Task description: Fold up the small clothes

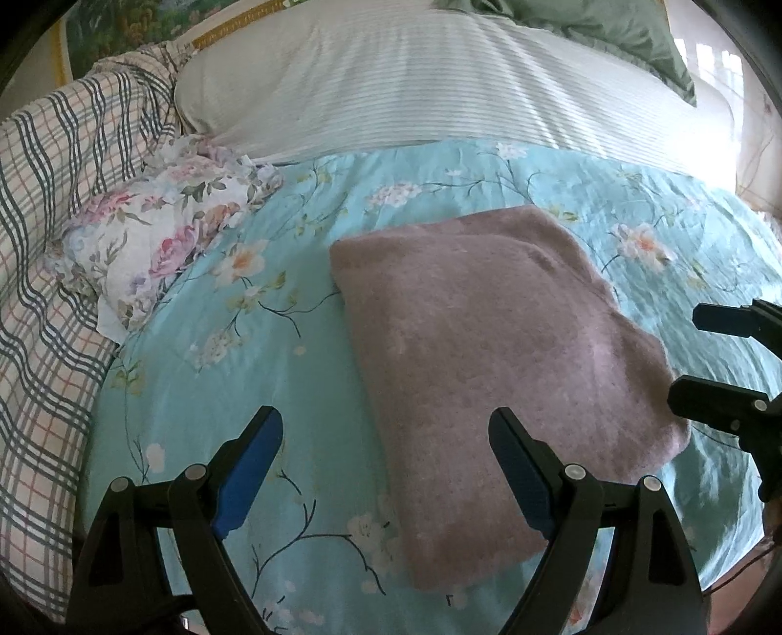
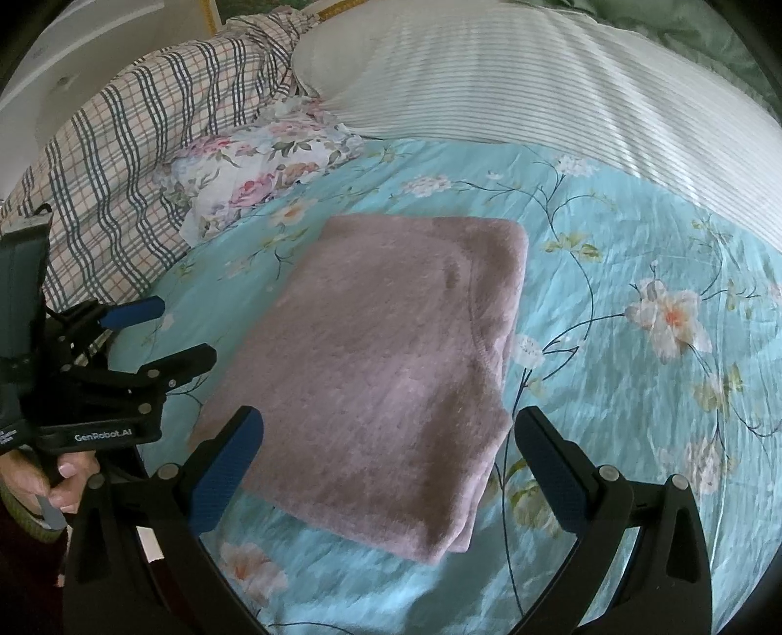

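Close to the near edge of the bed (image 1: 205, 386), both grippers hung over the blue flowered sheet with their tips pointing away toward the pillows. The left gripper (image 1: 386, 439) had its blue-padded fingers (image 1: 249, 464) spread wide apart, and it held nothing. One finger sat over the bare sheet and the other over the near left part of the folded cloth. The right gripper (image 2: 388, 442) was wide open too and held nothing, with the near end of the cloth between its fingers. From the right camera, a hand (image 2: 58, 481) with pale nails was wrapped around the left gripper's handle at the left side.

On the middle of the bed lay the pink fuzzy garment (image 2: 386, 371), folded into a thick, neat block, flat on the sheet. Farther off to the left was a small bundle of rose-patterned cloth (image 1: 156, 244). Behind it a checked blanket (image 1: 54, 229) was piled along the bed's left edge. At the far edge rested a white striped pillow (image 1: 415, 83) and a green pillow (image 1: 611, 29).
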A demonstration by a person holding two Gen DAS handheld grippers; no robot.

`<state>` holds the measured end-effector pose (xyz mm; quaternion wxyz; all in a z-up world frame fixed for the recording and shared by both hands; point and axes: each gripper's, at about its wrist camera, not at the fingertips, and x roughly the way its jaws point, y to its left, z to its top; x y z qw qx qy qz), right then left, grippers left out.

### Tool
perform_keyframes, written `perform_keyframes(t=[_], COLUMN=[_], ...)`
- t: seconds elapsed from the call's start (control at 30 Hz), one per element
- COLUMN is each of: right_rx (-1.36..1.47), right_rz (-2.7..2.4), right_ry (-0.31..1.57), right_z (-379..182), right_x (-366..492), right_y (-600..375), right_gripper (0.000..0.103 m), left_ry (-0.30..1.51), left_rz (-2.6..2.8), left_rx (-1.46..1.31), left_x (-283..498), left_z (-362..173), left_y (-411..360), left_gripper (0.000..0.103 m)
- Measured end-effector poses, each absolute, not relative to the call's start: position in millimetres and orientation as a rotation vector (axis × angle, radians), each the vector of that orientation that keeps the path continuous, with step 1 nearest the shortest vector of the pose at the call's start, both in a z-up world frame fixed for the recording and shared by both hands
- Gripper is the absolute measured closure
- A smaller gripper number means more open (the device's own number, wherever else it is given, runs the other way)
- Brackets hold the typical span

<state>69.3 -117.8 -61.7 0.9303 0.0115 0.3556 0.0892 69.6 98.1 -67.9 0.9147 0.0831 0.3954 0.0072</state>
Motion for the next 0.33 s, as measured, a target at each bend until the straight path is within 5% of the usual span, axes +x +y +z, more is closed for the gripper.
perform_keyframes(t=[0.33], right_rx=[0.051], right_rz=[0.188], right_ry=[0.740], right_z=[-70.8], right_x=[80.4], right_y=[-118.3], right_gripper=[0.000], left_ry=[0.841], left_rz=[0.042], left_rx=[0.155], left_x=[78.7], left_z=[-71.1], left_y=[104.1], left_gripper=[0.016])
